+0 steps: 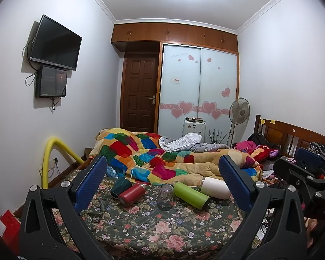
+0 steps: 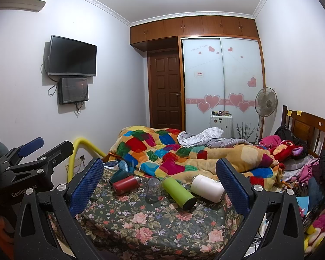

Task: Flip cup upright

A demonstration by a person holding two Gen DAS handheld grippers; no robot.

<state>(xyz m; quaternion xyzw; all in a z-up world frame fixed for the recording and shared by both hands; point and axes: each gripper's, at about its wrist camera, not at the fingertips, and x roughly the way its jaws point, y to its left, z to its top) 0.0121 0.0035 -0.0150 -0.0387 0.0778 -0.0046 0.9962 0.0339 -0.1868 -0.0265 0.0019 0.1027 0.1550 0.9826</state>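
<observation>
Several cups lie on a floral cloth (image 1: 153,227) on the bed. A dark green cup (image 1: 120,187), a red flask (image 1: 132,194), a lime green flask (image 1: 191,195) and a white cup (image 1: 215,188) lie on their sides. A clear glass cup (image 1: 165,197) stands mouth down between them. The same row shows in the right wrist view: dark green cup (image 2: 119,176), red flask (image 2: 126,184), clear glass cup (image 2: 153,187), lime green flask (image 2: 179,192), white cup (image 2: 208,187). My left gripper (image 1: 162,184) is open and empty, short of the cups. My right gripper (image 2: 160,184) is open and empty too.
A colourful patchwork blanket (image 1: 153,158) is heaped just behind the cups. A yellow padded rail (image 1: 52,158) stands at the left bed edge. Clothes and a red plush toy (image 1: 264,151) pile up by the wooden headboard (image 1: 292,136) on the right.
</observation>
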